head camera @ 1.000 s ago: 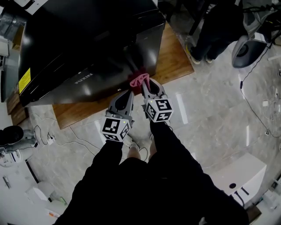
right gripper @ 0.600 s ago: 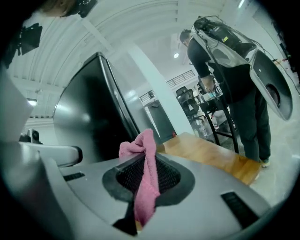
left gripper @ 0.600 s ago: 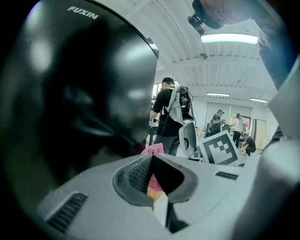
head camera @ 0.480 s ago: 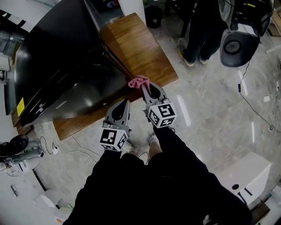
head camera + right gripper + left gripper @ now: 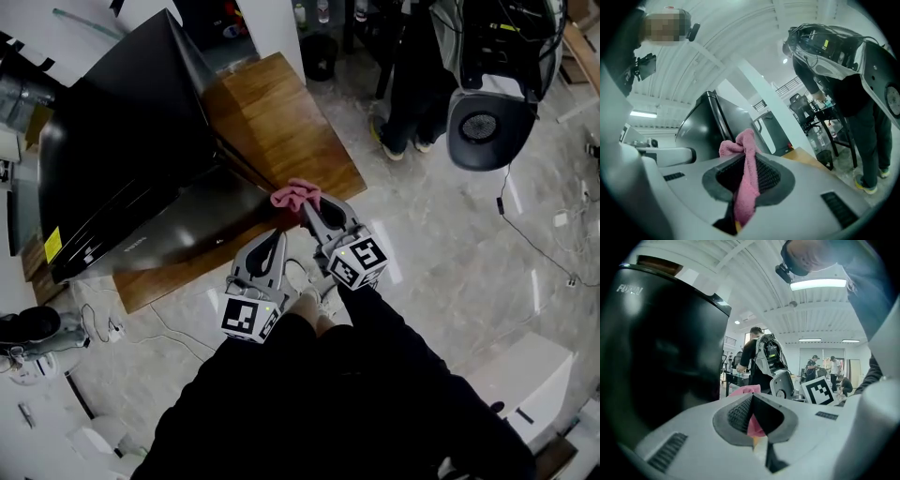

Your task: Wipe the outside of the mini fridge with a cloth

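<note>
The black mini fridge (image 5: 122, 159) stands on a wooden platform (image 5: 272, 122) at the upper left. My right gripper (image 5: 307, 208) is shut on a pink cloth (image 5: 295, 195), which sits at the fridge's lower right corner, over the platform's near edge. In the right gripper view the cloth (image 5: 745, 154) hangs bunched between the jaws of the right gripper (image 5: 746, 178), with the fridge (image 5: 703, 126) just beyond. My left gripper (image 5: 274, 236) is just left of it and lower, shut with nothing in it. From the left gripper (image 5: 752, 416) the fridge (image 5: 656, 343) fills the left side and the cloth (image 5: 745, 390) shows past the jaws.
A person with a grey machine (image 5: 487, 84) stands at the top right. A black bin (image 5: 323, 56) is behind the platform. Cables (image 5: 122, 309) trail on the marble floor at the left. A white box (image 5: 525, 375) sits at the lower right.
The cloth was at the fridge's front face a second ago; it is now past the fridge's right corner, by the platform edge. Both grippers shifted with it, and my view swung right.
</note>
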A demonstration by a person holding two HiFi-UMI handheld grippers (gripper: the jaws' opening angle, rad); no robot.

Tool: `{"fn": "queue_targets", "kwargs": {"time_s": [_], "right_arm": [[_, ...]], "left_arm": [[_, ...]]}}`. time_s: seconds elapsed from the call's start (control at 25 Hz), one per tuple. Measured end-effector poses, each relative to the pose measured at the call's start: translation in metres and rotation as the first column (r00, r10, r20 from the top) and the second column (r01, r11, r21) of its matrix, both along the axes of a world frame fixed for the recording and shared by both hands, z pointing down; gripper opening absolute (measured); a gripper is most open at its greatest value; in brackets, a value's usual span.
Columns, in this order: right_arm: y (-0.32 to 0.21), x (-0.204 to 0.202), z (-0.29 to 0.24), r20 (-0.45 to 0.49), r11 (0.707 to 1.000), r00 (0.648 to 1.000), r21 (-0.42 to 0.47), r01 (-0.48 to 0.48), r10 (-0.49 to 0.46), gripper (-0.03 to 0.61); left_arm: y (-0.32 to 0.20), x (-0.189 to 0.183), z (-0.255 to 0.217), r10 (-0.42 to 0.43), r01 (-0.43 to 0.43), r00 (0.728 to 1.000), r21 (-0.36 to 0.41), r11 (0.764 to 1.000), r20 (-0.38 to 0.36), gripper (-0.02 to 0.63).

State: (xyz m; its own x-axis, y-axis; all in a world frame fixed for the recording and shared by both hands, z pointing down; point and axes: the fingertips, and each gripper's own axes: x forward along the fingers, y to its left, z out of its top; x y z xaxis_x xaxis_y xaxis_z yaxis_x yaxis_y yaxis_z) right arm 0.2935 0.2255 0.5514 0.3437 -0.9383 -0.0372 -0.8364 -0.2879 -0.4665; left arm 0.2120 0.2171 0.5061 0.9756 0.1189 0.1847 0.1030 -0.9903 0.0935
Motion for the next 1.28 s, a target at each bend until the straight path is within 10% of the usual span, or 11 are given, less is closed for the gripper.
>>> {"fn": "queue_targets", "kwargs": {"time_s": [0.6, 1.28], "right_arm": [[-0.083, 0.012, 0.031, 0.009, 0.976, 0.981, -0.101, 0.193, -0.193, 0.058], [-0.156, 0.088, 0.051, -0.082, 0.853, 0.850, -0.096, 0.512, -0.520, 0.049]], "left_arm": [[-0.003, 0.029, 0.013, 0.061, -0.057, 0.997, -0.096, 0.994, 0.039, 0.006], [-0.028, 0.135, 0.030, -0.270, 0.278, 0.958, -0.085, 0.957, 0.097, 0.005]]}}
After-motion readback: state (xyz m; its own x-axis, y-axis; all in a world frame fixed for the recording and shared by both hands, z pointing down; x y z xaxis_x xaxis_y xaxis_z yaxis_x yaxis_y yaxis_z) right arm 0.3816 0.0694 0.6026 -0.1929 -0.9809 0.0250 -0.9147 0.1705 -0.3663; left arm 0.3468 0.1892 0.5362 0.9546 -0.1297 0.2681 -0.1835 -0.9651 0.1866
